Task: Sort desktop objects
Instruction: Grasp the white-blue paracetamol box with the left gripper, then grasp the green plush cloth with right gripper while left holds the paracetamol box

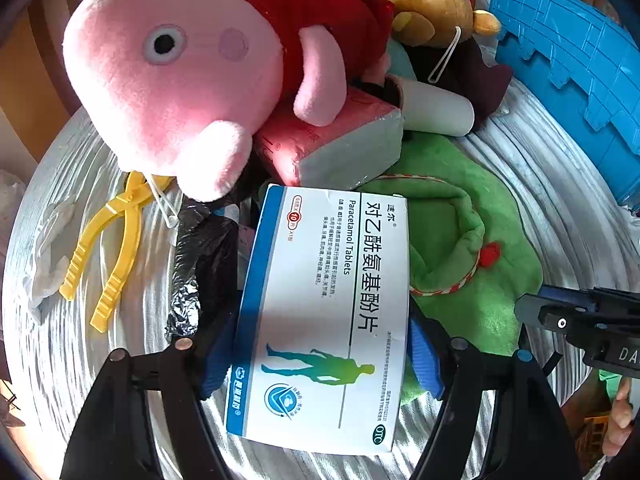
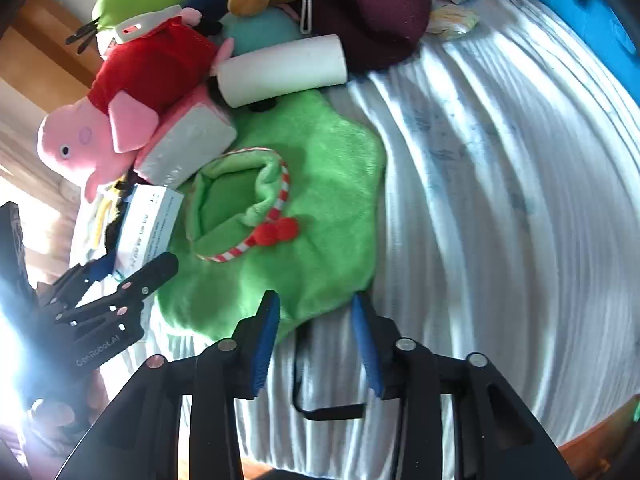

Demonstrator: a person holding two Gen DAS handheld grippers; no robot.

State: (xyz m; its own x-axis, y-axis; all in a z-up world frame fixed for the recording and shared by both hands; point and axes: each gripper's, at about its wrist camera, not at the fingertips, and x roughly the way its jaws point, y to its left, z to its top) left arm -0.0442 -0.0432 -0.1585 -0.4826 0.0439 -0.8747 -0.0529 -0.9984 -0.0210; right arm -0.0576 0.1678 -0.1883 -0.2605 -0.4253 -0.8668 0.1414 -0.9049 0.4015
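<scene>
My left gripper (image 1: 320,356) is shut on a white and blue medicine box (image 1: 324,316), its blue pads pressing both long sides; the box also shows in the right wrist view (image 2: 150,222). The box is held just above the pile. My right gripper (image 2: 316,336) is open and empty, hovering over the near edge of a green plush cloth (image 2: 320,200) with a red-white trimmed pocket. A pink pig plush (image 1: 172,80) in a red dress lies on a pink tissue pack (image 1: 340,148). A white roll (image 2: 284,70) lies behind the pack.
Yellow plastic tongs (image 1: 108,256) and crumpled black foil (image 1: 200,264) lie left of the box. A brown plush (image 1: 432,4) and a maroon cloth (image 2: 384,12) sit at the back. A blue crate (image 1: 580,80) stands at the right. The table has a white striped cover (image 2: 500,200).
</scene>
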